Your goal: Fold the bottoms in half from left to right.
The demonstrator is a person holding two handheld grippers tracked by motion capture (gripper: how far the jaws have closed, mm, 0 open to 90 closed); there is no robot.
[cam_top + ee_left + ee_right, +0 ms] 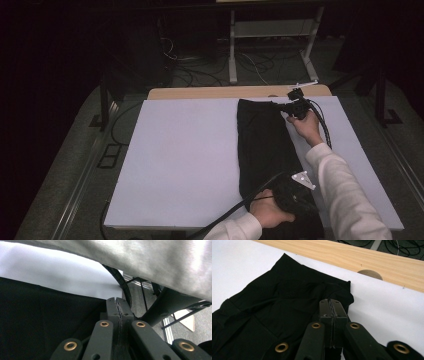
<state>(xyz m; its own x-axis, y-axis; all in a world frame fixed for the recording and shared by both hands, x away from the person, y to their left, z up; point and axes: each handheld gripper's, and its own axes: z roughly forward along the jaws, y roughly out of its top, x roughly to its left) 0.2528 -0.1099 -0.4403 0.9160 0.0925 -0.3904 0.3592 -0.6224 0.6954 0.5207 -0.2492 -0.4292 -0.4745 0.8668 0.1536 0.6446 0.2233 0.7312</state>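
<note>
Left half of the white tabletop (pixel 185 155) is bare, so free passage there. The black garment (pixel 262 145) lies lengthwise on the right half w/ both grippers on it. The right sleeve (pixel 345 200) crosses the near right corner, blocking approach there.

Black garment (pixel 262 145) (near end) hidden under left gripper (pixel 295 192)

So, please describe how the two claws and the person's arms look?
Both arms wear white long sleeves. The left claw is black and bulky, with a grey three-cornered plate on top and a black cable trailing toward the table's near edge. The right claw is black too, with black cables. Up close, the black jaws carry brass-coloured rivets.
</note>
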